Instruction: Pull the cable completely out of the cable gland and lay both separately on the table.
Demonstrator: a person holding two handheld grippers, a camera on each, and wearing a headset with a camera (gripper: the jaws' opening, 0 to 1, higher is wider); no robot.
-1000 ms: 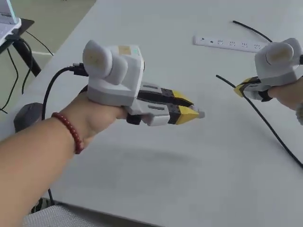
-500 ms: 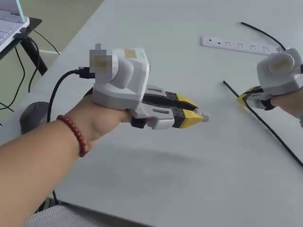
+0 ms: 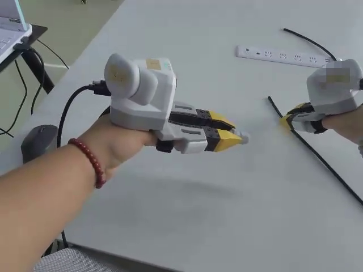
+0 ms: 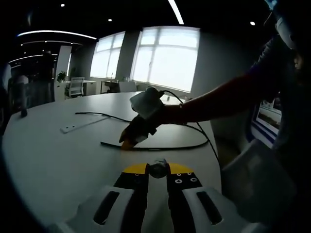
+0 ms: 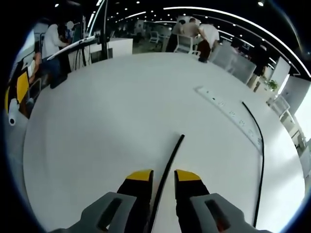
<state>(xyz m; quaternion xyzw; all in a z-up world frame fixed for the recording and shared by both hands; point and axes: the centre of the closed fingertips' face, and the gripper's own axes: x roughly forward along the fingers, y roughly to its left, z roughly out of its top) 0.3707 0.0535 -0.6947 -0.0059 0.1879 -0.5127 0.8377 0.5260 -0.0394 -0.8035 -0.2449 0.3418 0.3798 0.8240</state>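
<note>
- Nearest to us, a hand (image 3: 122, 141) with a red bead bracelet (image 3: 91, 163) on its wrist holds the left gripper (image 3: 231, 135) above the white table (image 3: 170, 221).
- Its jaws are pinched close on the cable gland (image 3: 242, 136), a small grey piece that pokes out at the yellow tips. In the left gripper view the cable gland (image 4: 158, 168) sits right between the tips of that gripper (image 4: 158, 171).
- The gland is free of the cable (image 3: 320, 160) and well apart from it.
- Further right, the right gripper (image 3: 286, 120) is low at the table, astride the black cable near its free end.
- In the right gripper view the jaws of this gripper (image 5: 164, 175) stand narrowly apart. The cable (image 5: 175, 151) runs between them, and we see a slim gap on each side.
- The cable lies on the table, its far end reaching just past the tips.
- Beyond it we see a white power strip (image 3: 278, 54) with its own black lead (image 3: 306, 38).
</note>
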